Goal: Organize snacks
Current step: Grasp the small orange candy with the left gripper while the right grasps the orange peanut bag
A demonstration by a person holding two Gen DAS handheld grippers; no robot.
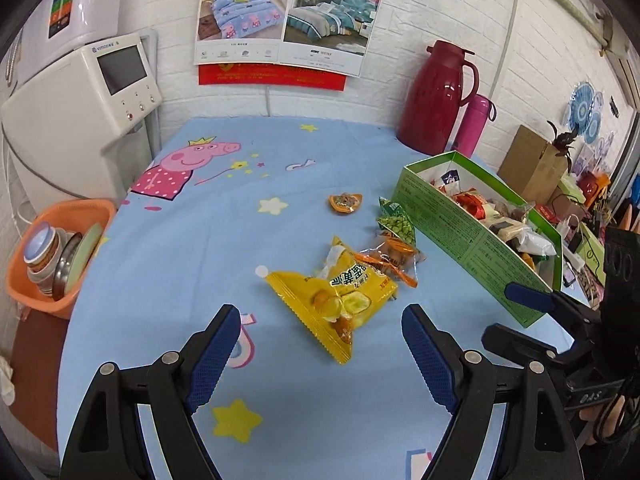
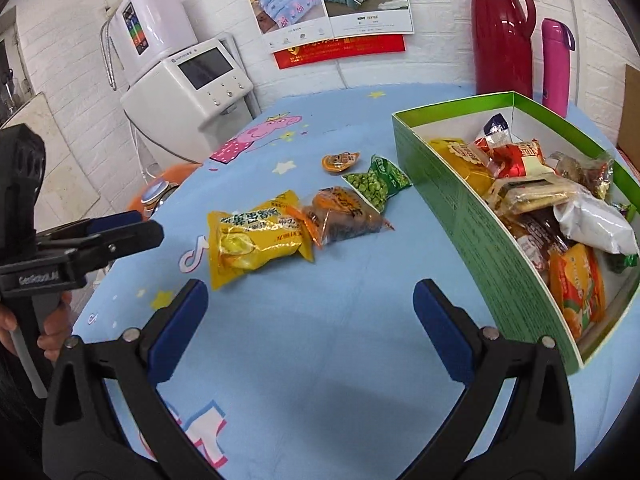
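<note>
1. Both tongs are spread wide with nothing in them. The left gripper (image 1: 322, 344) hovers just short of the yellow chip bag (image 1: 334, 300); the right gripper (image 2: 310, 316) hangs over bare blue tablecloth (image 2: 320, 360), with the green box (image 2: 472, 232) at its 2 o'clock.
2. The yellow bag sits dead ahead at 12 o'clock of the left tongs. Touching its far side is the orange-brown snack pack (image 1: 390, 258), then the green pea packet (image 1: 394, 224), and the small orange jelly cup (image 1: 345, 203) lies apart from them.
3. My guess on handling: the bag is puffy, light, crinkly and slick, with crushable chips inside. I'd pinch the flat crimped seam at the near end, not the belly.
4. View differences: the right camera looks straight into the box, already pretty full of packets. The left camera mostly sees its outer wall, but shows the orange basin (image 1: 60, 256) of bowls at 9 o'clock.
</note>
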